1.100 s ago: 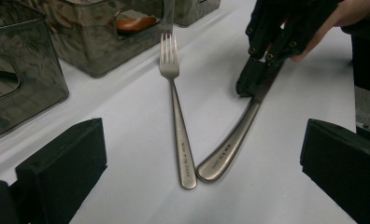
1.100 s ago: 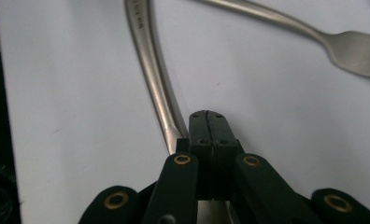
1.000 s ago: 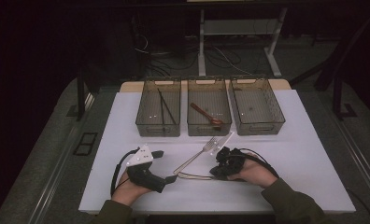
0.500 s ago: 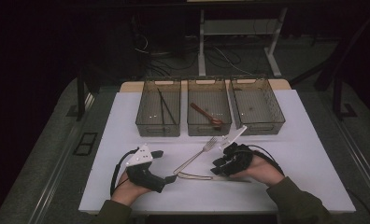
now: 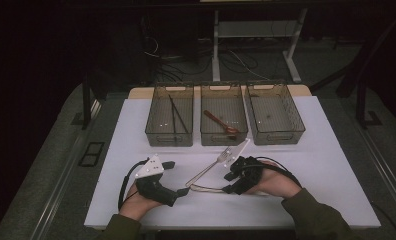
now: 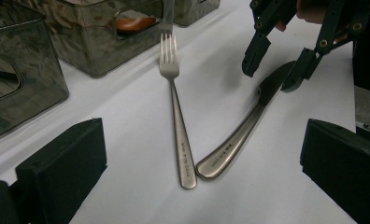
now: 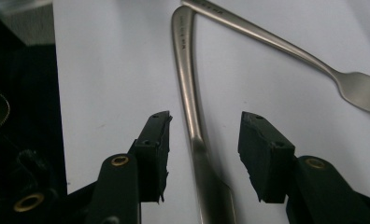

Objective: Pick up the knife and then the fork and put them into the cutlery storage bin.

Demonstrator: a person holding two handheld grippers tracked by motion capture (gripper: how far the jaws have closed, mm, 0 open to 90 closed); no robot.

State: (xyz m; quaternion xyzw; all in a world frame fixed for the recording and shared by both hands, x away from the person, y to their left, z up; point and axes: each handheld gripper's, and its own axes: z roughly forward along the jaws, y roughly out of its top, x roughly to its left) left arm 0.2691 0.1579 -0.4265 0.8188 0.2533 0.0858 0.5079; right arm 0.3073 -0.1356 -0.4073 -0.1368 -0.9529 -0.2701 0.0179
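L bin: chopsticks | mid: spoon | R: empty | both grippers spread, R just opening astride knife

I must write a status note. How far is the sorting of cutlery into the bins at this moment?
Done: chopsticks lie in the left bin, a wooden spoon in the middle bin. In hand: the right tongs, just opened, straddle the knife without pressing it. Left: knife and fork lie on the table; the right bin looks empty. Left tongs stand open.
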